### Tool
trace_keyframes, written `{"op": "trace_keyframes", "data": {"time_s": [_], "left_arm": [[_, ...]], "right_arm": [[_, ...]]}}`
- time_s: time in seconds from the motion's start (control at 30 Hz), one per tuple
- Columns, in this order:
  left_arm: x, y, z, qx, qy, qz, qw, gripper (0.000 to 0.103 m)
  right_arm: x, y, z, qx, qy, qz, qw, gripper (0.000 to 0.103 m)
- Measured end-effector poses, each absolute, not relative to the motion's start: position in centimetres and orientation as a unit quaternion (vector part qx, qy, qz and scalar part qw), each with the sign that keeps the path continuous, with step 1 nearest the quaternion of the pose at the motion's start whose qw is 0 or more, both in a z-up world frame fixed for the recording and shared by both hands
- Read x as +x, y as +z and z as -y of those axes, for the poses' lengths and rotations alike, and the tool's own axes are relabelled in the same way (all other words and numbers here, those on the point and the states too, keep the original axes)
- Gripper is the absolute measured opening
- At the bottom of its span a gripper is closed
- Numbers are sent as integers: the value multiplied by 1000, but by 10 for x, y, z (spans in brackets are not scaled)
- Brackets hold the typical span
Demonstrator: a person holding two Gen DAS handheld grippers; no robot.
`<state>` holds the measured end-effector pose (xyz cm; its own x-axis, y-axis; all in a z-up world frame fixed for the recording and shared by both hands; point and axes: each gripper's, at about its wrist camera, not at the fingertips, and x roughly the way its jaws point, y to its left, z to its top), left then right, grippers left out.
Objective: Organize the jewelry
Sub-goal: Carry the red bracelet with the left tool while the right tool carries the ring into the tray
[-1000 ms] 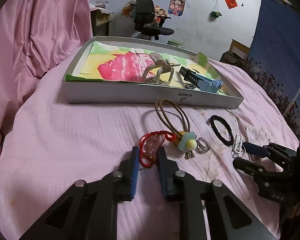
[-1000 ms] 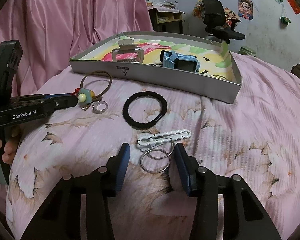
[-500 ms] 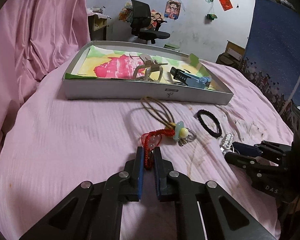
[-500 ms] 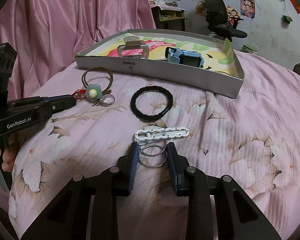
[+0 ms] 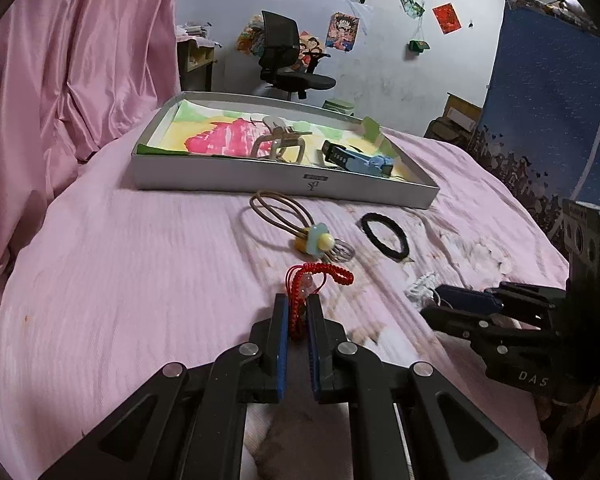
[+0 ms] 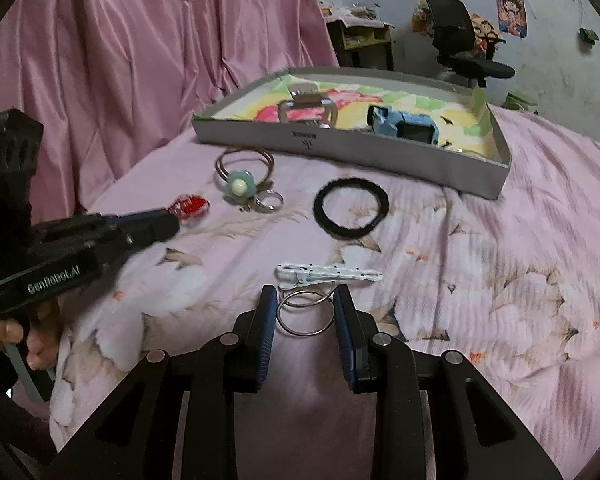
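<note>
1. A bed (image 5: 120,264) covered with a pink sheet fills both views; pink curtains (image 6: 140,60) hang behind it, and a black office chair (image 5: 288,60) stands by a white wall with posters.
2. A shallow grey box (image 5: 260,182) with a bright painted lining sits near the far edge of the bed. Inside it lie a beige hair claw (image 5: 278,142) and a blue watch (image 6: 406,126).
3. On the sheet in front of the box lie a brown hair tie with a blue flower (image 5: 314,238), a small silver ring (image 6: 270,202) touching it, and a black hair band (image 6: 350,208) to their right.
4. The left gripper (image 5: 298,310) reaches level and low over the sheet, pointing towards the box. Its jaws are pressed together on the near end of a red braided bracelet (image 5: 320,278), whose other end loops out ahead of them.
5. The right gripper (image 6: 305,308) is held low near the front edge of the bed. Its jaws stand apart on either side of two thin metal rings (image 6: 304,318) and look to be touching them.
6. A white hair clip (image 6: 326,274) lies crosswise just beyond those rings.
7. In the right view, a hand (image 6: 16,336) grips the left gripper's handle at the lower left.
</note>
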<state>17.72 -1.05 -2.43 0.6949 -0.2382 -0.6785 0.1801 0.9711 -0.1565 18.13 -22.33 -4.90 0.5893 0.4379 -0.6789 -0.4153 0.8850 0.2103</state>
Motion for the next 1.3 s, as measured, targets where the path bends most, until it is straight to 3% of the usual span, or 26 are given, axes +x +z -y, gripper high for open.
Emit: {"op": "trace_keyframes", "data": {"time_s": [0.3,0.7,1.3], "left_arm": [[168,-22,17,-44,-116,-377,918,9],[162,0,21,-53,-117,-349,928,9],[256,21,30,-117,-114,-313,936,9]], "right_arm": [[180,-43,225,23,247,-386,889,26],[169,-10,236,21,245,-305,920,25],[244,27,263,-4,177,-225,958,25]]}}
